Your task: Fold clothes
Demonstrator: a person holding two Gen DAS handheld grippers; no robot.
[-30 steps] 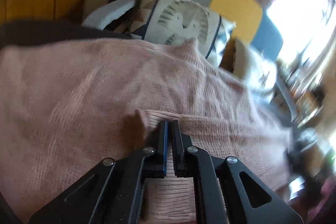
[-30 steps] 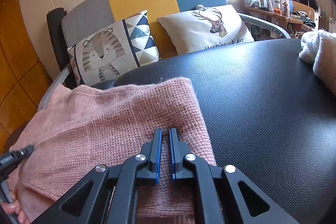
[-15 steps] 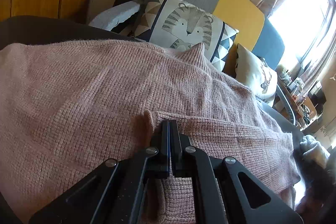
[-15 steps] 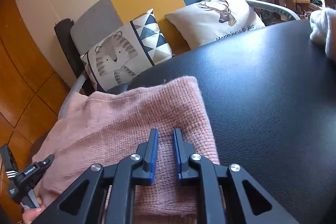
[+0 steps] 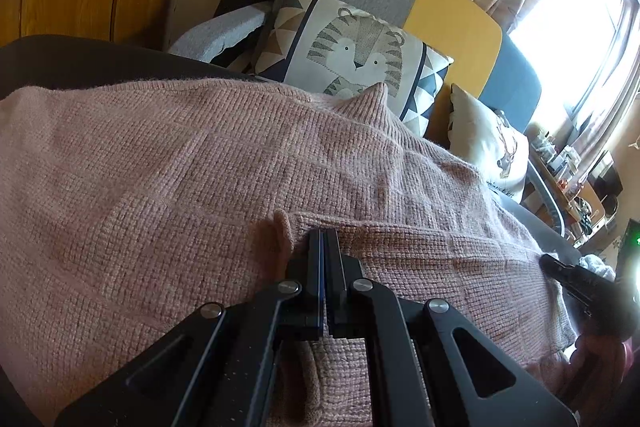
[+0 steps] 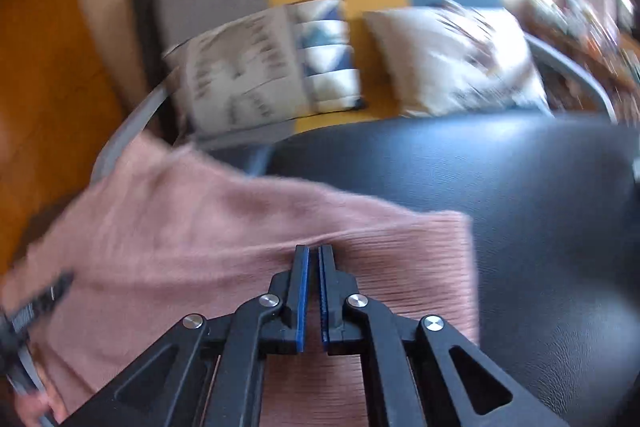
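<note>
Black leather desk carries your pink sweater; tiger cushion sits on the sofa behind. Both jaws pinch its knit.

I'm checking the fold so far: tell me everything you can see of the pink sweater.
The pink sweater is a chunky knit spread over the black padded tabletop, with a ribbed band at its right edge. The left gripper is shut on a raised fold; the right gripper is shut over the ribbed band.
</note>
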